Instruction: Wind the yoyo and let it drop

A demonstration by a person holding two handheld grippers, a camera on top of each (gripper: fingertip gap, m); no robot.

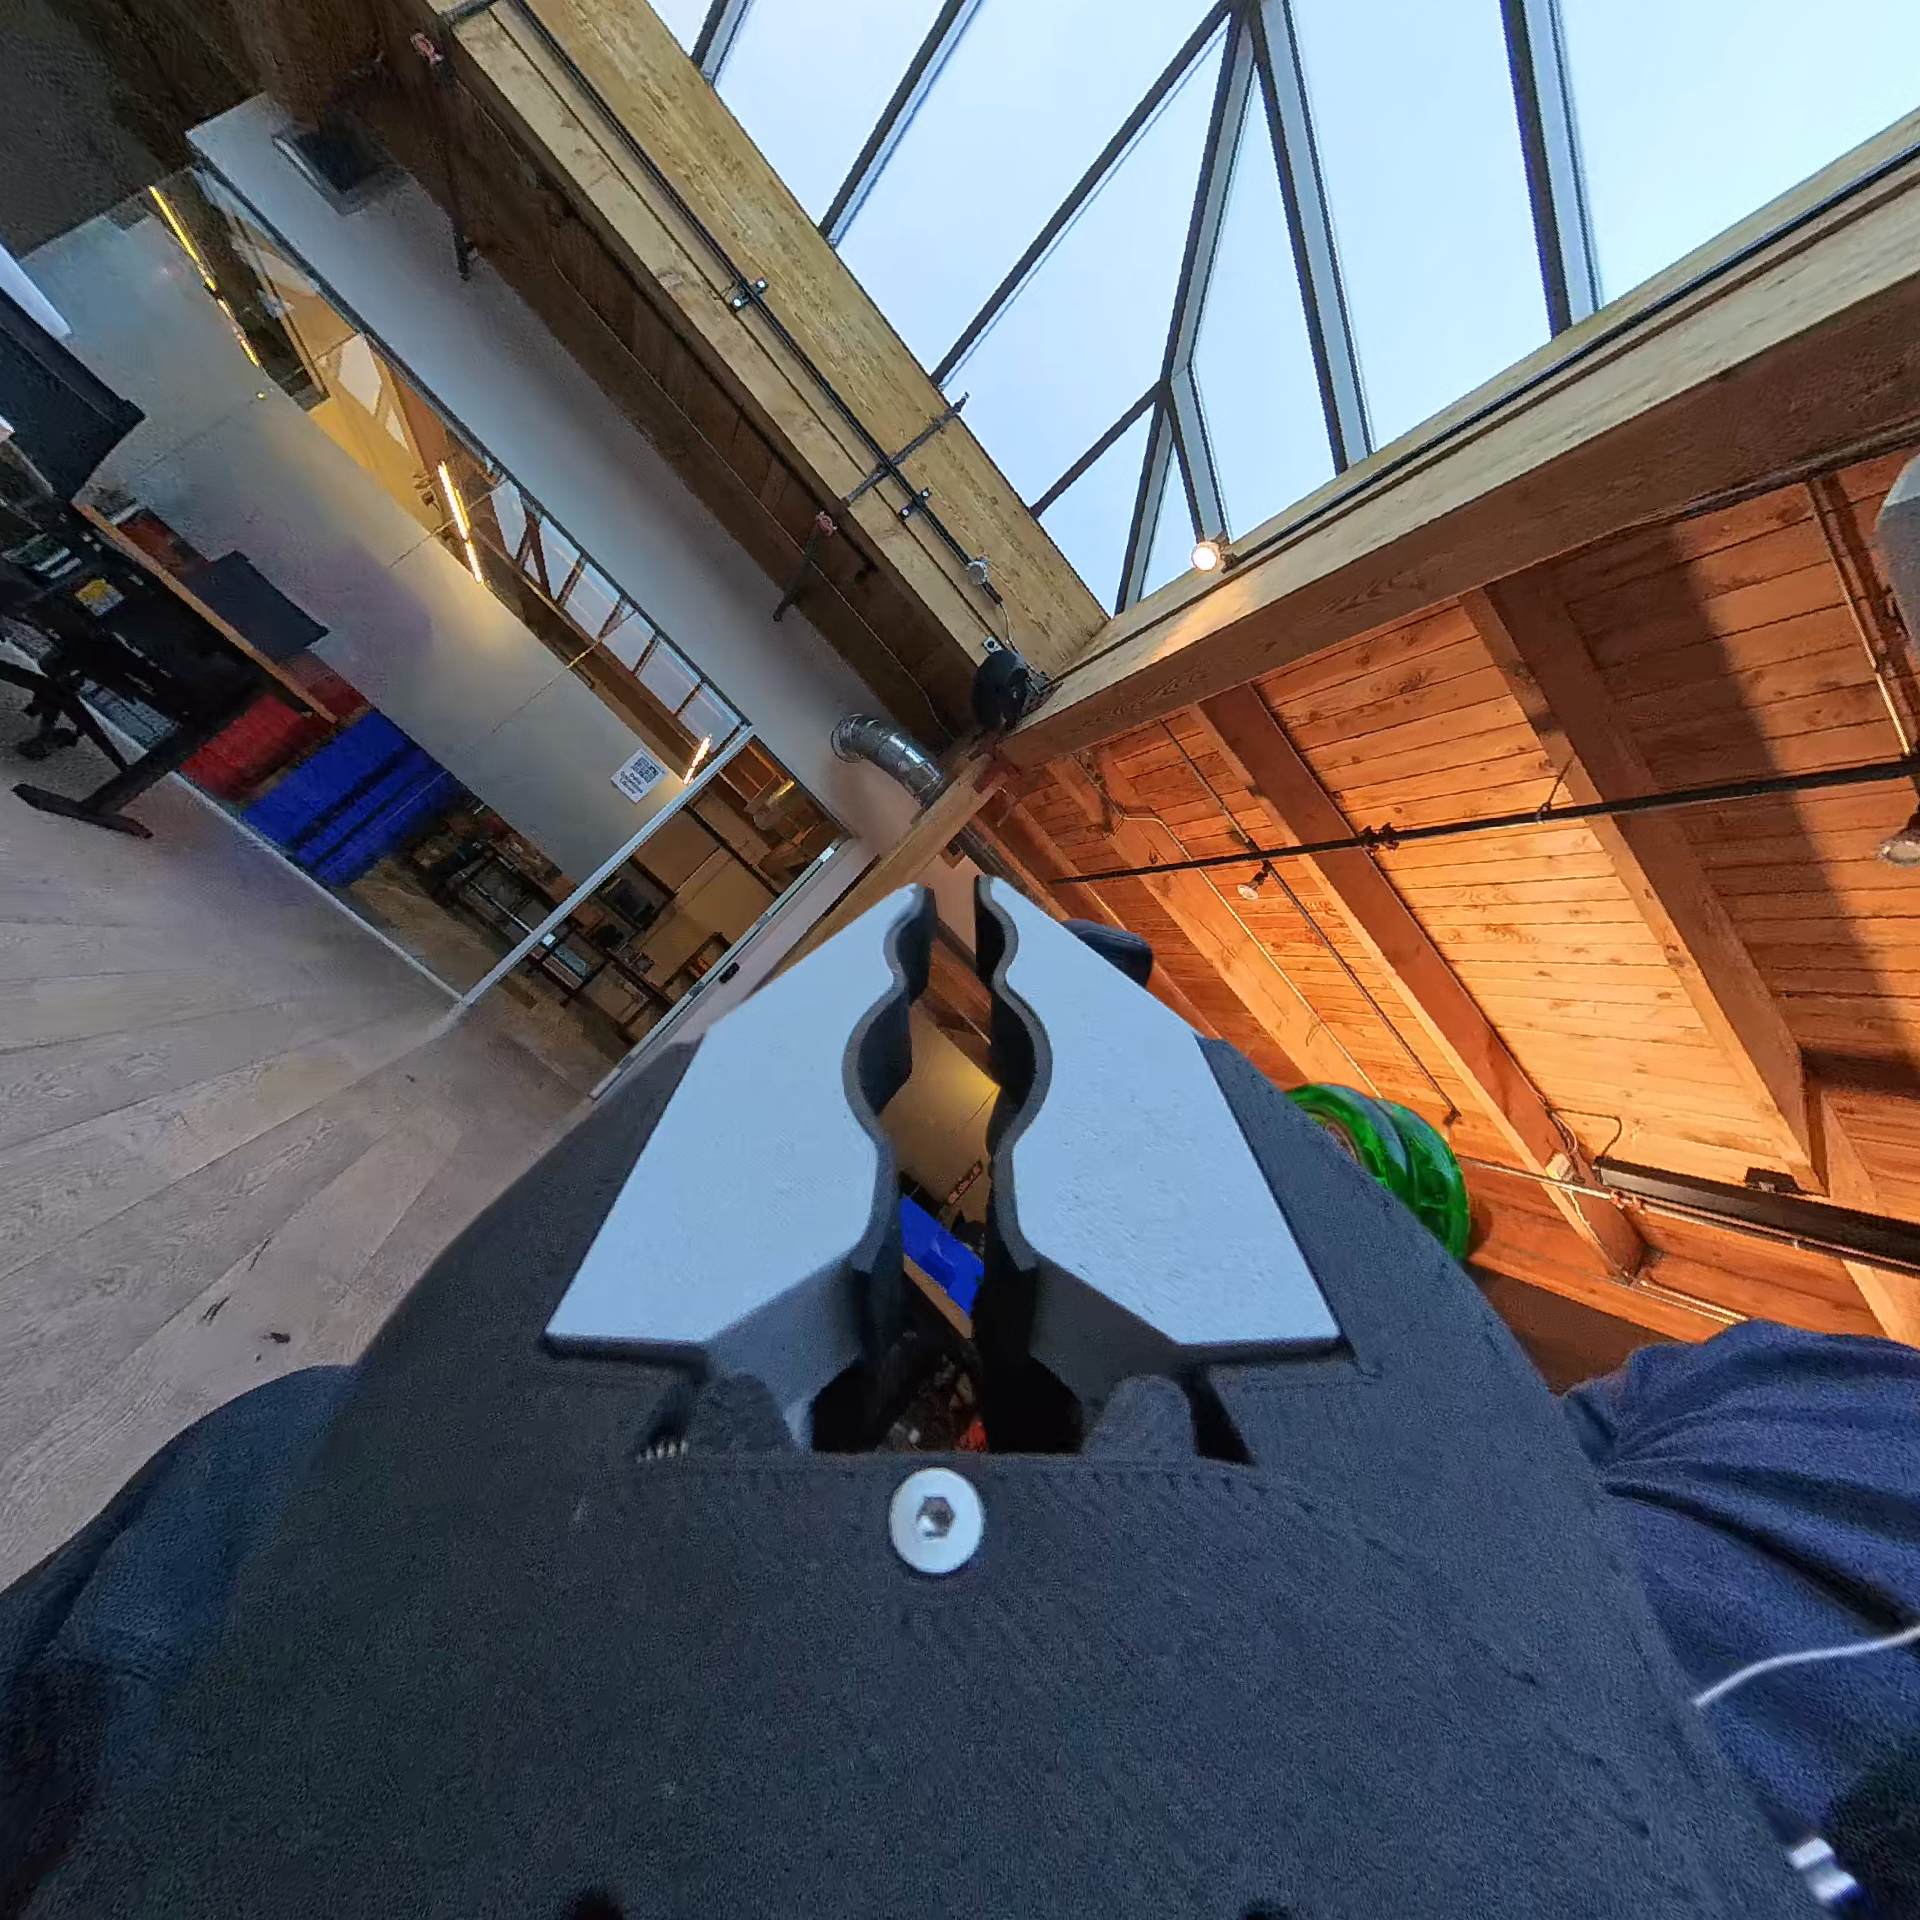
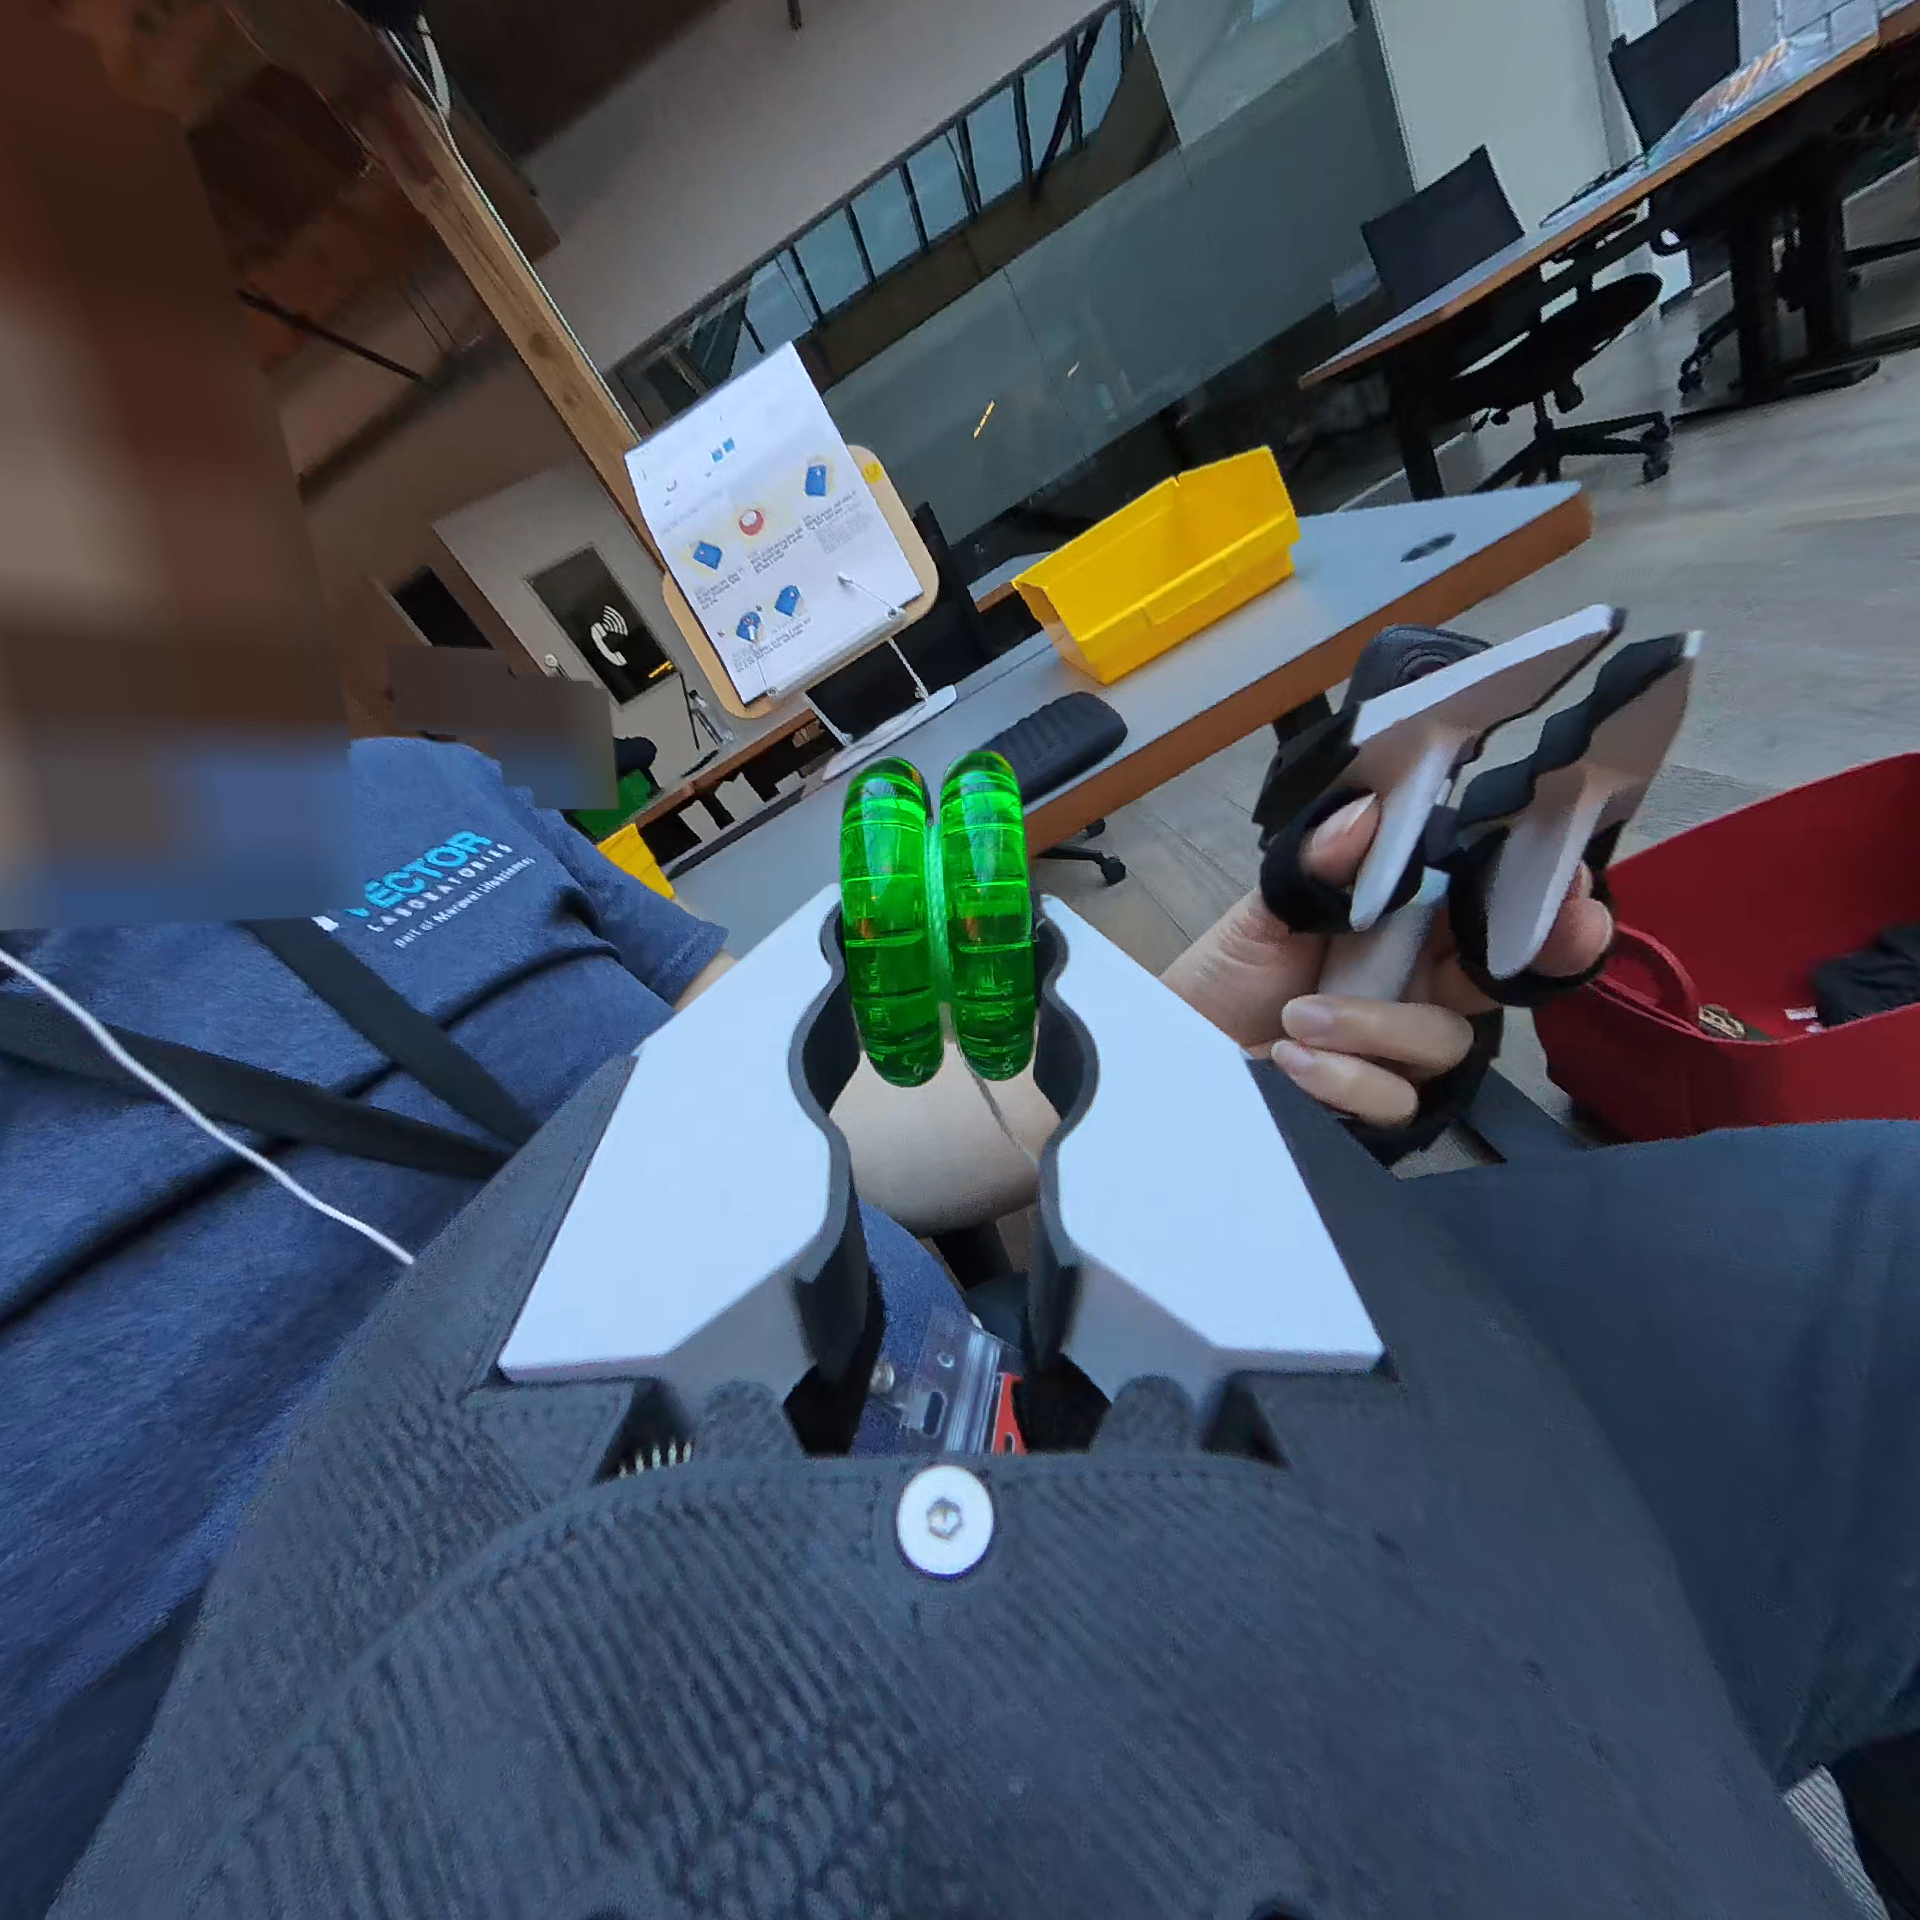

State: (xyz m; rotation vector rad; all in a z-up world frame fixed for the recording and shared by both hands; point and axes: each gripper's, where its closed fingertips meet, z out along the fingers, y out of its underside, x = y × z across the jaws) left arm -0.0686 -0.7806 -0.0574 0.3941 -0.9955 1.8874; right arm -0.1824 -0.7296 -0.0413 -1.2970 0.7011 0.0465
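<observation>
The green yoyo [image 2: 937, 920] sits edge-on between the tips of the right gripper [image 2: 940, 935], which is clamped on its two sides; a thin string [image 2: 1003, 1112] trails below it. The left gripper [image 1: 954, 904], held just beside it, is nearly closed with only a narrow gap, holding nothing. Behind stand a yellow bin [image 2: 1169, 566] on a grey table [image 2: 1351, 613] and a red bag [image 2: 1745, 997]

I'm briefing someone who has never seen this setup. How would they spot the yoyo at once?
Start at the grey table with the yellow bin. In front of it, close to the camera, the right tongs pinch the yoyo at their tips. It is the only clear bright green thing there: two ribbed discs side by side, string in the groove between them.
</observation>
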